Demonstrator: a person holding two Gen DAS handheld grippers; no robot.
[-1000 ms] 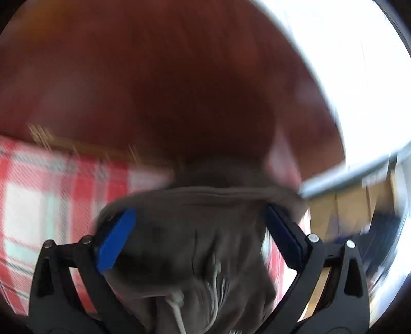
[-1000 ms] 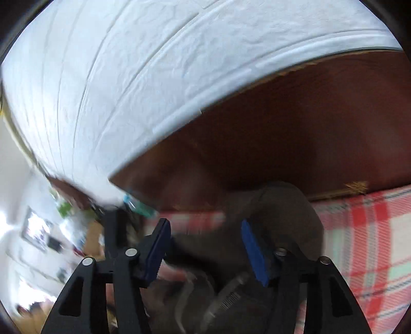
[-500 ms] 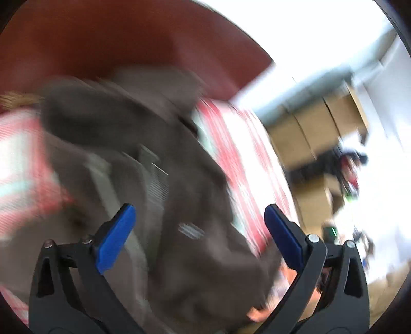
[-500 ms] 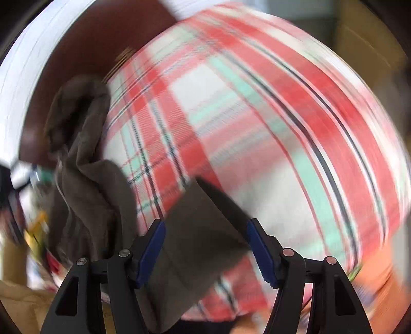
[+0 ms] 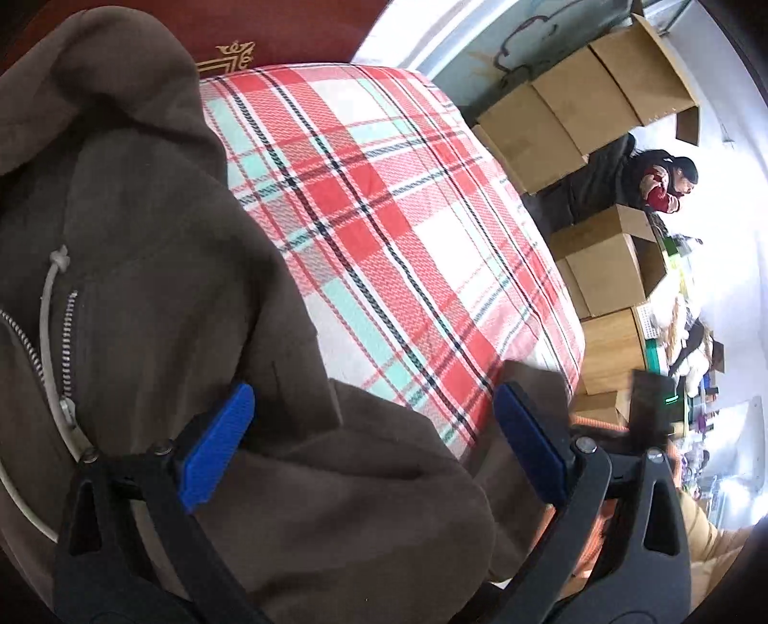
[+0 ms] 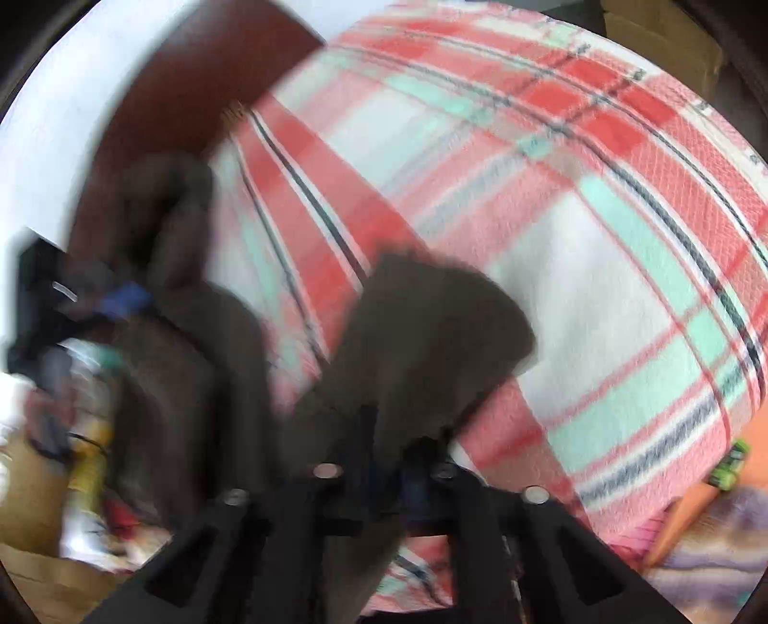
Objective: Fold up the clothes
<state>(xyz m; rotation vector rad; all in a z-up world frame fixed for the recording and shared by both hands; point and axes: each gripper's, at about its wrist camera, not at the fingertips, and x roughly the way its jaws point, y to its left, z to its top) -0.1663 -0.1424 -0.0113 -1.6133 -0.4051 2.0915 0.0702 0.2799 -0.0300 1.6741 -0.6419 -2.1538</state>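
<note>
My right gripper (image 6: pixel 384 461) has just closed its fingers on the brown hoodie's (image 5: pixel 158 269) edge on the bed (image 5: pixel 408 230); my left gripper (image 5: pixel 374 437) gapes, cloth between its fingers. A thin pinch could slip if I pull.

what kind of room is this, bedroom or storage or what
Probably a bedroom doubling as storage: a bed with a red, white and mint plaid blanket against a dark red-brown headboard, and stacked brown cardboard boxes beside it.

Hoodie (image 5: pixel 158 269) lies on blanket (image 5: pixel 408 230), boxes (image 5: pixel 566 115) beyond.
</note>
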